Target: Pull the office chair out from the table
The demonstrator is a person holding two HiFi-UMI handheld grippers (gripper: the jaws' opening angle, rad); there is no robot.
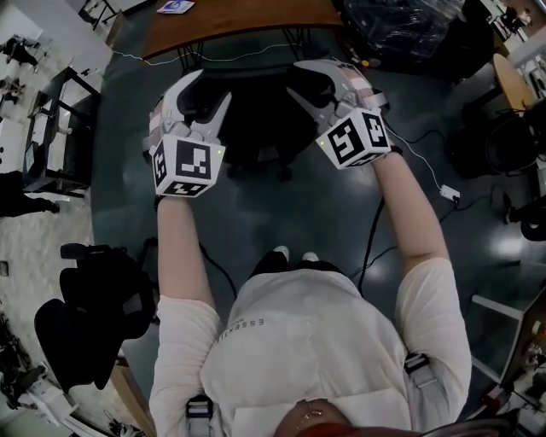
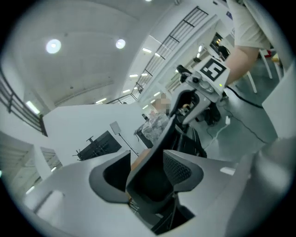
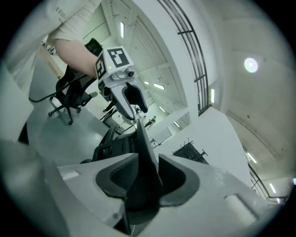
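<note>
To your near left stands a black chair; farther left, a black rack. On your right a white cable runs over the floor to a white adapter, and far right sits a plastic-wrapped bundle

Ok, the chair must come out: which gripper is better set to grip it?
Right, probably: the chair back sits close between the pads of the right gripper; the left gripper stands wider around it.
</note>
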